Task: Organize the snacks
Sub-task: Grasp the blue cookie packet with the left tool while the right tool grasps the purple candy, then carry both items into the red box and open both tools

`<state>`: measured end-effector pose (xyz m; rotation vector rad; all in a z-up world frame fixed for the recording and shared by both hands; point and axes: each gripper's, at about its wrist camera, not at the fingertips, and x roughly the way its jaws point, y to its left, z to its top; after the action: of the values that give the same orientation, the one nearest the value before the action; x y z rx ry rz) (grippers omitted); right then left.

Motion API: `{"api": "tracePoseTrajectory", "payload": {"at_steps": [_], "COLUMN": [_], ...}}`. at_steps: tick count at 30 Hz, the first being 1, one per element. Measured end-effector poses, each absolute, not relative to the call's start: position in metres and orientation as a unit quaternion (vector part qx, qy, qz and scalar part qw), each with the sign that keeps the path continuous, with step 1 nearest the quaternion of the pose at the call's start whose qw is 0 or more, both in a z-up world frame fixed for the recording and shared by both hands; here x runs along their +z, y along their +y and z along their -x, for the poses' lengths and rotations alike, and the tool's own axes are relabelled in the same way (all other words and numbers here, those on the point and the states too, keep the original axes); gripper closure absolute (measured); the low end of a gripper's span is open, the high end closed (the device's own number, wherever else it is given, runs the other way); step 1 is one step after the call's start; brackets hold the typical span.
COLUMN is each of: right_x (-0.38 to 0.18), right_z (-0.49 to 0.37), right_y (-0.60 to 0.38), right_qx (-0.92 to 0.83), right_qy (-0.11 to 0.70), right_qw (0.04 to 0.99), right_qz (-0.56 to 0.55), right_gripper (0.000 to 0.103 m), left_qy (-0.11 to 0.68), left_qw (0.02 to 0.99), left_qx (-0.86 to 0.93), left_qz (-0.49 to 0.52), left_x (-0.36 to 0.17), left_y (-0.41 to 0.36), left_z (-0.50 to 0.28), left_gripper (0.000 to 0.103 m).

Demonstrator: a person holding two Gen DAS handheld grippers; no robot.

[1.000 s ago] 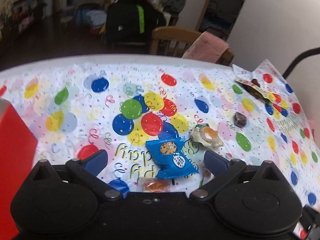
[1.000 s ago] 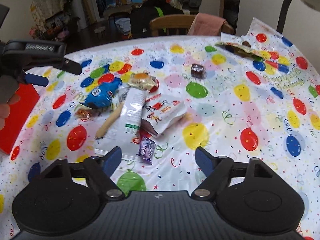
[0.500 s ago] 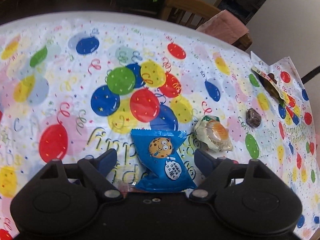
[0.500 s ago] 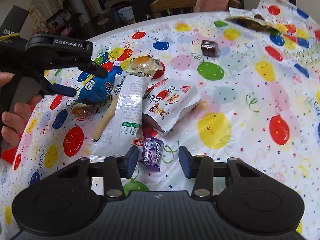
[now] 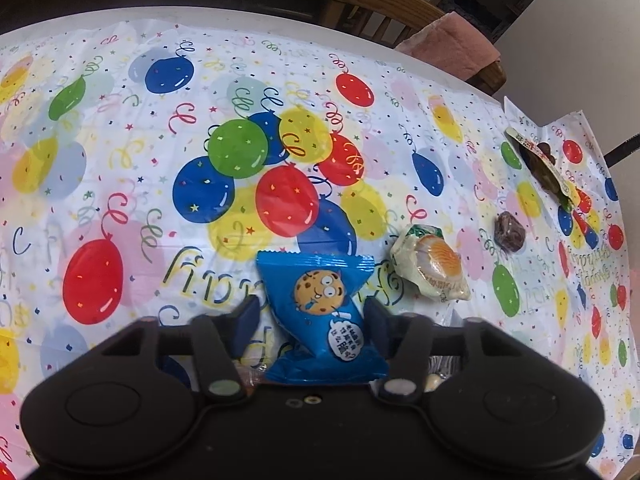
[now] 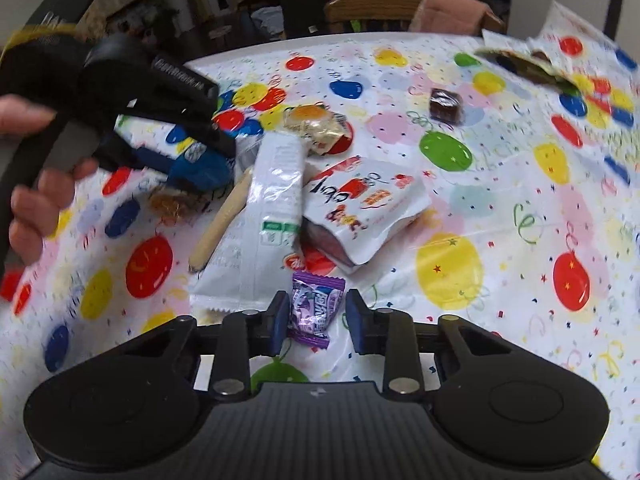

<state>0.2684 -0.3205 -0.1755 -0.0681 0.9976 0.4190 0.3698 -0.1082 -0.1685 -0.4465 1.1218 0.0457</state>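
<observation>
While both tools are low over the balloon-print tablecloth, each has a wrapped snack between its fingers and neither has pinched yet. Nearest the person, the right gripper is narrowed around the purple candy; a sliver of gap shows on each side, so it straddles the wrapper rather than holding it. The candy lies flat near the close edge of the table, just beside the bottom seal of the long white packet. To close well, the fingers should meet the candy's padded middle, not its twisted ends, and stay clear of that white packet so it is not dragged along.

A little farther in, the left gripper sits about half open around the blue cookie packet, its pads flanking the lower half of the pouch. In the right wrist view this area is blurred, so whether a pad is already touching the foil is hard to say. A squeeze across the puffed centre should hold; air-filled foil tends to slip, so close squarely before lifting.

Beyond them lie the red-and-white pouch, the orange-printed snack and, toward the far right edge, a dark wrapped chocolate.
</observation>
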Motion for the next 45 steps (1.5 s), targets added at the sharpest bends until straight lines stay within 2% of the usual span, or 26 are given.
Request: {"api": "tracePoseTrajectory", "payload": {"at_steps": [3, 9, 28, 45], "right_x": [-0.175, -0.167, -0.09, -0.032], "right_z": [-0.265, -0.259, -0.208, -0.171], "right_y": [-0.322, -0.331, -0.312, -0.22], "right_qx": [0.192, 0.18, 0.198, 0.251], "right_qy": [0.473, 0.468, 0.434, 0.395], "right_qw": [0.859, 0.865, 0.879, 0.882], "right_qz": [0.031, 0.014, 0.019, 0.06], "right_gripper": [0.08, 0.081, 0.081, 0.081], "left_qy": [0.523, 0.518, 0.478, 0.445], "left_qw": [0.828, 0.834, 0.863, 0.885], "left_qx": [0.019, 0.019, -0.016, -0.017], "left_qz": [0.203, 0.191, 0.163, 0.137], "left_x": [-0.167, -0.161, -0.091, -0.035], "left_y": [-0.109, -0.106, -0.076, -0.01], "left_z": [-0.368, -0.36, -0.292, -0.209], "left_gripper": [0.063, 0.067, 0.068, 0.068]}}
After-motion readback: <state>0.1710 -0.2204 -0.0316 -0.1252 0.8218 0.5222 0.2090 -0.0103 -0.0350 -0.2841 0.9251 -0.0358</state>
